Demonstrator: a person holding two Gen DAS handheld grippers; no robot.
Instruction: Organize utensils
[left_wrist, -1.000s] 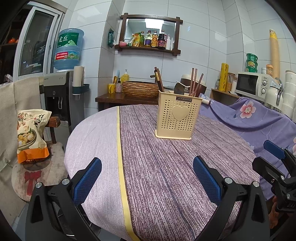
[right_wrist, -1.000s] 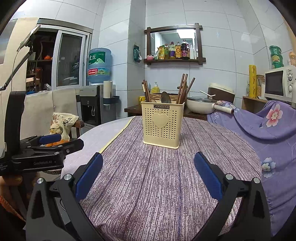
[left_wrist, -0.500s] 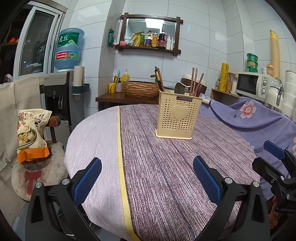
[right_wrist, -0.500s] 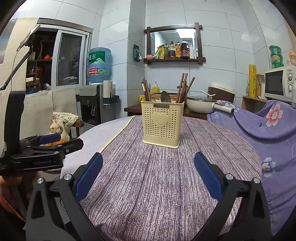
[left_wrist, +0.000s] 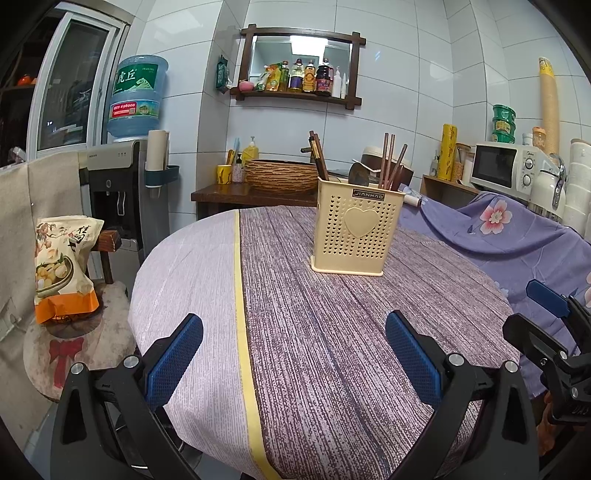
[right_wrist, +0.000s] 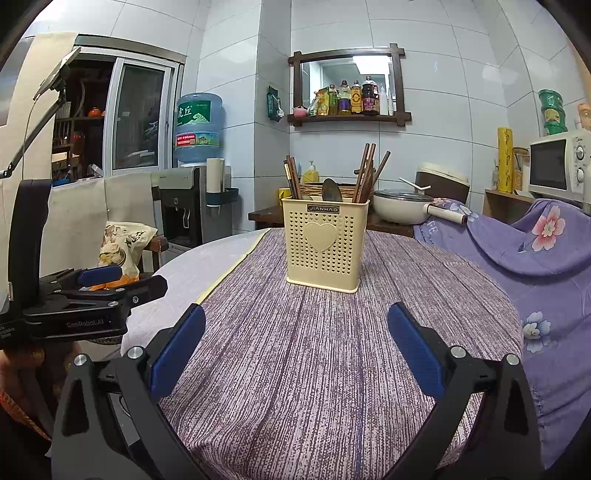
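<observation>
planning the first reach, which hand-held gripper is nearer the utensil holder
Right, by a small margin. The right hand-held gripper faces the utensil holder head-on; the left hand-held gripper sits back, holder off to its right.

Each claw, the left claw (left_wrist: 293, 354) and the right claw (right_wrist: 295, 347), is a black plastic frame with two angled arms ending in blue, finely textured pads (left_wrist: 173, 360). Silver screws (right_wrist: 458, 352) sit at the joints. Pale lettering (right_wrist: 85, 324) marks the left claw's side.

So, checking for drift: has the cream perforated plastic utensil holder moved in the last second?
No. The utensil holder stands where it did against the tablecloth's yellow stripe.
</observation>
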